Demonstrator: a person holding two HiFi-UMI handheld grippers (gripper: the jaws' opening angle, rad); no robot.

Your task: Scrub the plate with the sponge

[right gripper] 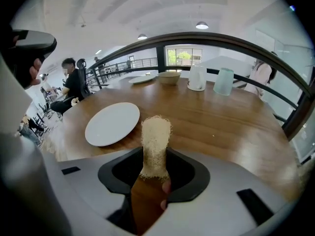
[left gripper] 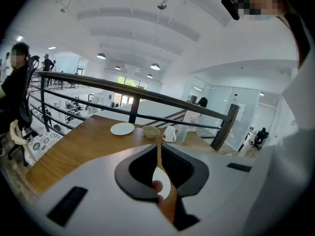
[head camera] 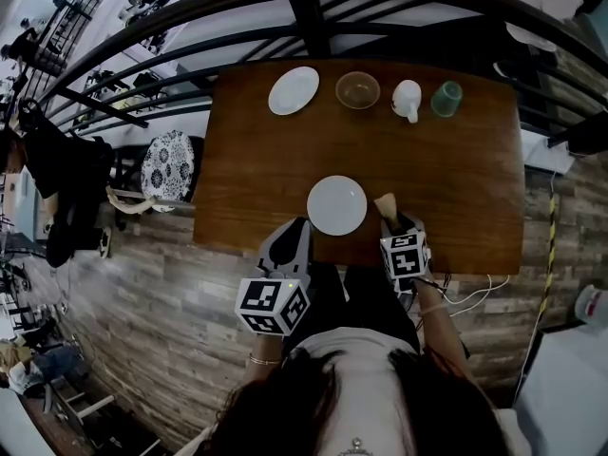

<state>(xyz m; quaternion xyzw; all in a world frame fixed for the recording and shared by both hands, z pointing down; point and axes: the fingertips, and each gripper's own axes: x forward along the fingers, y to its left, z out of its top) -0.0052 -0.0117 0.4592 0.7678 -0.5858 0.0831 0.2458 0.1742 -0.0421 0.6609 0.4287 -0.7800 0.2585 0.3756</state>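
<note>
- left gripper (head camera: 296, 234) is down at the person's left, pointing forward and only a bit downward, jaws closed tip to tip with nothing in them
- right gripper (head camera: 397, 224) tilts down a lot steeper, jaws pinching the base of a sponge (head camera: 385, 204) that pokes out past the tips
- both forearms reach forward from the body, bangle on the left wrist (head camera: 264, 358)
</note>
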